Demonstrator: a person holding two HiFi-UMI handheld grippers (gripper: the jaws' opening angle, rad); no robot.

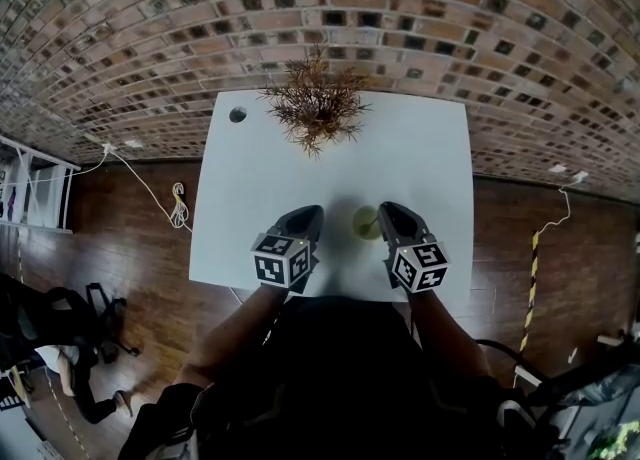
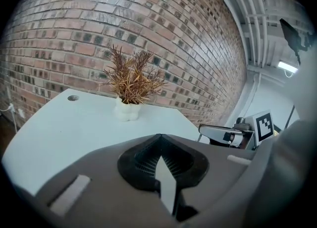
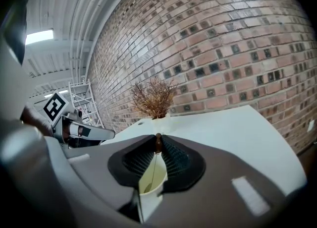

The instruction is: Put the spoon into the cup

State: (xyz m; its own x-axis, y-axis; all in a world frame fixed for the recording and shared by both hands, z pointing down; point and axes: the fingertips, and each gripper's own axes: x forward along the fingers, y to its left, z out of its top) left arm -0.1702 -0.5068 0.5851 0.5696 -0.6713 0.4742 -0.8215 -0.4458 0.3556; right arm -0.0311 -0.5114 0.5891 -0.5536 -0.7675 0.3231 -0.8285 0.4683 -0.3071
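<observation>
A pale green cup [image 1: 366, 223] stands on the white table [image 1: 420, 158] near its front edge, just left of my right gripper [image 1: 385, 210]. In the right gripper view the jaws [image 3: 158, 140] are shut on the brown top end of a thin spoon [image 3: 152, 170]. The spoon hangs down with its bowl inside the cup [image 3: 148, 192]. My left gripper [image 1: 315, 212] hovers a little left of the cup. Its jaws [image 2: 161, 138] meet at the tips with nothing between them. Each gripper shows in the other's view: the right gripper [image 2: 225, 134] and the left gripper [image 3: 81, 132].
A dried plant in a white pot [image 1: 315, 103] stands at the table's far middle, by the brick wall. A round cable hole [image 1: 237, 114] is in the far left corner. Cables [image 1: 178, 210] and a striped pole [image 1: 530, 288] lie on the wooden floor beside the table.
</observation>
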